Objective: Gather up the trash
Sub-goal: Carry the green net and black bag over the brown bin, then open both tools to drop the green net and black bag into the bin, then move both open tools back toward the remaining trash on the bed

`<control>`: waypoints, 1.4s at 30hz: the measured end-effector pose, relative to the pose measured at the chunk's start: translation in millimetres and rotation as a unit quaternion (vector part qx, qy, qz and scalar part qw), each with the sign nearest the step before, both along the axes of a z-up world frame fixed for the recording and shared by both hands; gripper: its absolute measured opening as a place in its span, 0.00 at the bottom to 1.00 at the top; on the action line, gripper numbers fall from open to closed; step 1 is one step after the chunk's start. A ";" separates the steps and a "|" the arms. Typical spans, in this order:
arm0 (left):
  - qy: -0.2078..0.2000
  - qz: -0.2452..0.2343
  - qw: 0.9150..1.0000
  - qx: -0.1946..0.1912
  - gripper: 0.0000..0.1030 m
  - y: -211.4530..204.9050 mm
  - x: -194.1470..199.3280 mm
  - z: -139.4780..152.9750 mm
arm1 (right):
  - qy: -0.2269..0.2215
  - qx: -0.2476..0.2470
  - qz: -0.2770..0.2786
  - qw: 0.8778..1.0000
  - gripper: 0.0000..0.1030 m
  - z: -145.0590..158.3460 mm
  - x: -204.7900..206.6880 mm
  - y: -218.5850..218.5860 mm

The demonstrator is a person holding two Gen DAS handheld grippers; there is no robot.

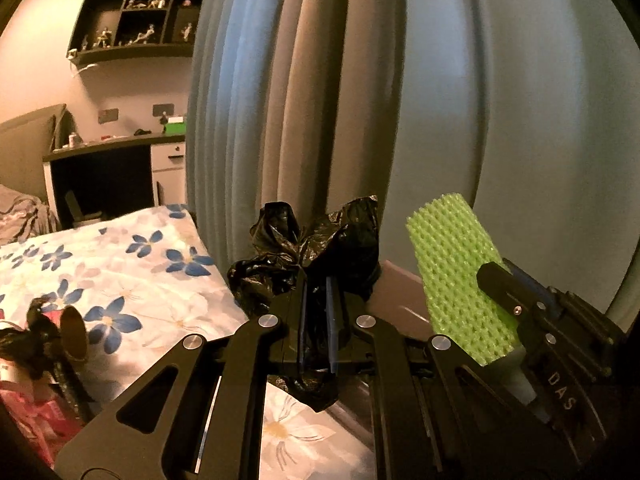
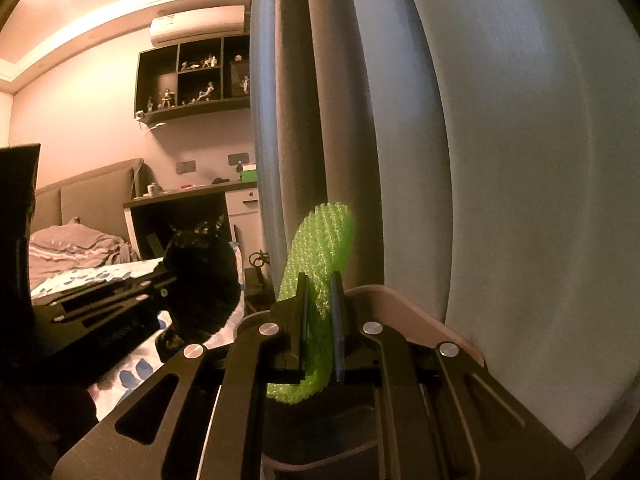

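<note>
My left gripper (image 1: 317, 280) is shut on a crumpled black plastic bag (image 1: 308, 248), held above the edge of the flowered bed (image 1: 120, 264). The bag also shows in the right wrist view (image 2: 200, 280), beside the left gripper's body. My right gripper (image 2: 320, 284) is shut on a green foam net sleeve (image 2: 320, 248), held upright. In the left wrist view the sleeve (image 1: 456, 276) and the right gripper (image 1: 516, 300) are just right of the bag. More trash lies at the bed's lower left: a cardboard tube (image 1: 74, 330), pink packaging (image 1: 36, 412) and dark scraps (image 1: 24, 344).
A grey-blue curtain (image 1: 400, 100) hangs straight ahead. A brown ledge or headboard top (image 2: 400, 308) lies under the right gripper. A desk with drawers (image 1: 120, 156) and a wall shelf of figurines (image 1: 136, 20) stand at the far left.
</note>
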State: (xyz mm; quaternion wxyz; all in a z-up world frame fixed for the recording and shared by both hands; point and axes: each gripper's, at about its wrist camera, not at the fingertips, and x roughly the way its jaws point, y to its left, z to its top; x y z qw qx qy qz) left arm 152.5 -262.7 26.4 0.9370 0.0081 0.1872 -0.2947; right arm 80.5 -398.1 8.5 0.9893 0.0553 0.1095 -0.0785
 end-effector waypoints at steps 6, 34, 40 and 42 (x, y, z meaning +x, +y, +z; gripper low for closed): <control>0.011 -0.008 1.000 -0.002 0.07 -9.3 9.4 -6.7 | 0.002 0.001 -0.007 1.000 0.11 0.2 5.7 1.1; 0.052 -0.020 0.998 -0.004 0.64 -18.0 31.3 -29.2 | 0.005 0.028 -0.029 0.999 0.22 -5.9 7.5 -14.6; 0.035 0.020 0.999 -0.009 0.86 -3.0 25.7 -24.6 | 0.000 0.028 -0.031 0.999 0.35 -3.8 -1.4 -14.0; 0.035 0.033 0.999 -0.008 0.89 3.7 23.7 -22.9 | -0.002 0.029 -0.031 0.999 0.45 -2.4 -4.7 -13.0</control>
